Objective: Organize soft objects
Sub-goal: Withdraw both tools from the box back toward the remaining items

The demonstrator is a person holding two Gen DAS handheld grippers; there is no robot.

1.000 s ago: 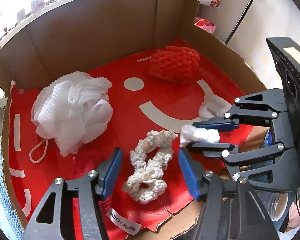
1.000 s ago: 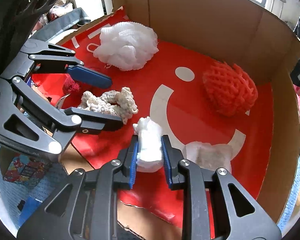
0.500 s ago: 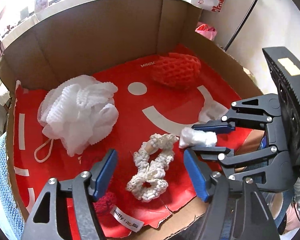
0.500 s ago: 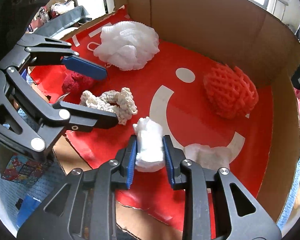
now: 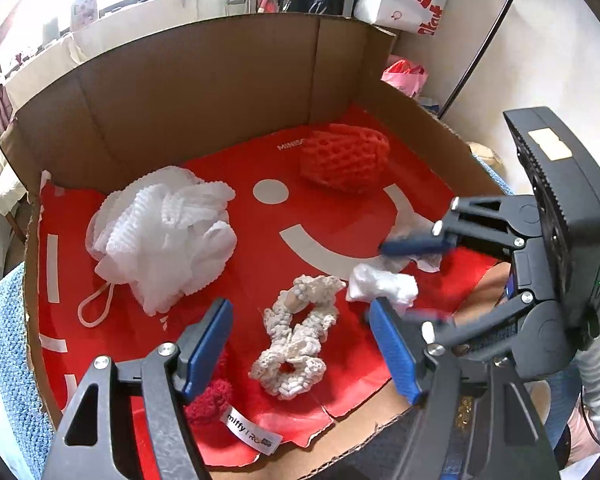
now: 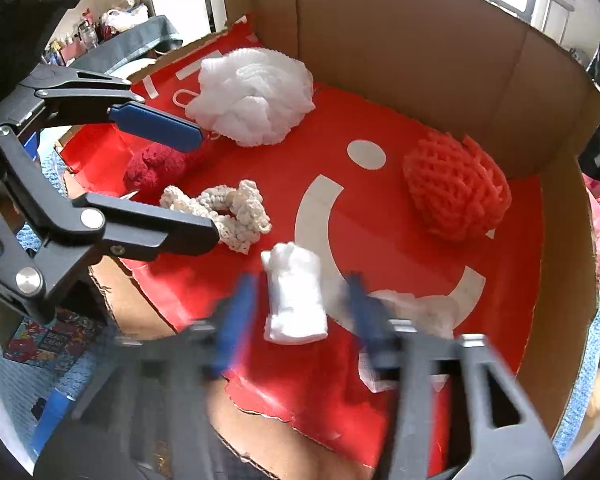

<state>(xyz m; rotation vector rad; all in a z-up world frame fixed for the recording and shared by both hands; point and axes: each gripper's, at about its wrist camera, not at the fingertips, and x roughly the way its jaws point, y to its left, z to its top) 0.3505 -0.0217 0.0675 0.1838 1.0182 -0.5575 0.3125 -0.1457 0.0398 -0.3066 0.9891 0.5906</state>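
- Inside the cardboard box (image 5: 204, 80), a red bag (image 5: 332, 216) with a white smile print lies flat and covers most of the floor.
- Right tool (image 6: 296, 316): its jaws have just been opening. They now stand apart on either side of the white wad (image 6: 296, 296), with a gap showing on both sides. The pads appear blurred in the right wrist view.
- White wad: it lies on the red bag near the front edge of the box, between the right tool's fingers and not pressed by them. In the left wrist view, the same wad (image 5: 382, 286) sits just beside the cream crochet piece (image 5: 296, 344).
- Left tool (image 5: 300, 344): its jaws have also been opening and stand wide, gripping nothing. The cream crochet piece lies on the bag below and between the blue pads (image 5: 206, 348), untouched.
- Dark red yarn ball (image 6: 156, 168): it rests near the left front corner, partly hidden behind the left tool's finger.
- White mesh sponge (image 5: 160, 240): it sits at the left of the box, with its cord loop lying on the bag.
- Red mesh sponge (image 5: 344, 160): it sits toward the back right, near the wall.
- Second white scrap (image 6: 416, 308): it lies on the bag just right of the wad, partly behind the right tool's finger.
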